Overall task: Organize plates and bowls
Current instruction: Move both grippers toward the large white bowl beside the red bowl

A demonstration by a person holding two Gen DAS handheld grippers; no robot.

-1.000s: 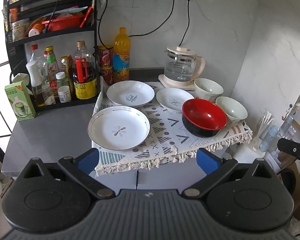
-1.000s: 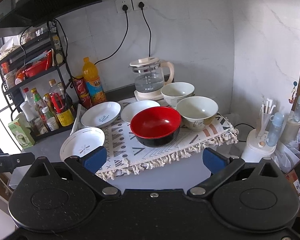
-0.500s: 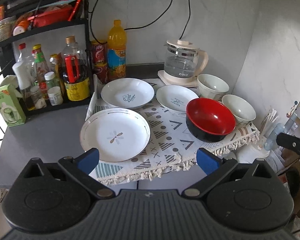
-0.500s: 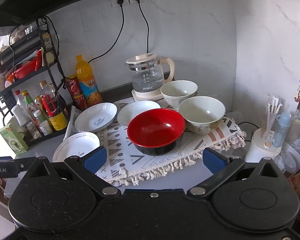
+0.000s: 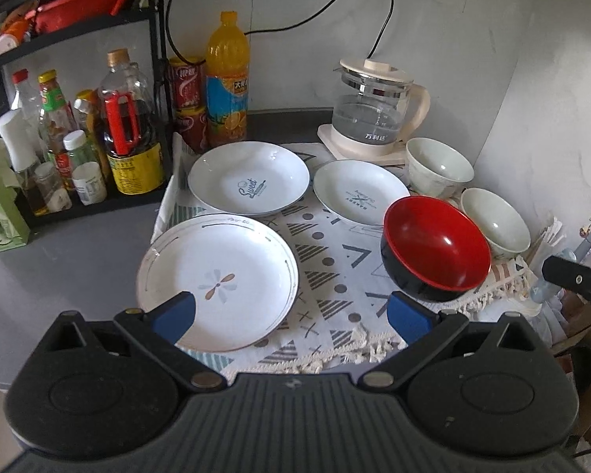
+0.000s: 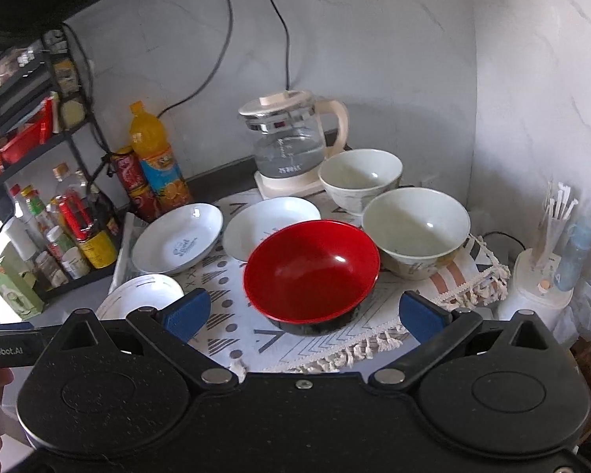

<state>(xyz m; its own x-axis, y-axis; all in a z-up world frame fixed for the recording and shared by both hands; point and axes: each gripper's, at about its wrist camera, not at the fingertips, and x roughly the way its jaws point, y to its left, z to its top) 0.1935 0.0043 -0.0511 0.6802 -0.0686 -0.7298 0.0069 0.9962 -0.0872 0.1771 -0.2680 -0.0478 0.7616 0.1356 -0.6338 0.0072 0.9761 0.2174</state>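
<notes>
Glossy red bowl (image 6: 311, 272) with black outside, both tongs (image 5: 291, 315) (image 6: 303, 315) spread wide, empty

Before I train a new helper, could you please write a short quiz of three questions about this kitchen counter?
1. True or false: the red bowl holds food.
2. How many white plates lie on the patterned cloth?
3. The left gripper is: A) open, B) shut on a plate.

Key: 1 false, it is empty. 2 three: the flower plate, the Sweet plate, the Bakery plate. 3 A.
</notes>
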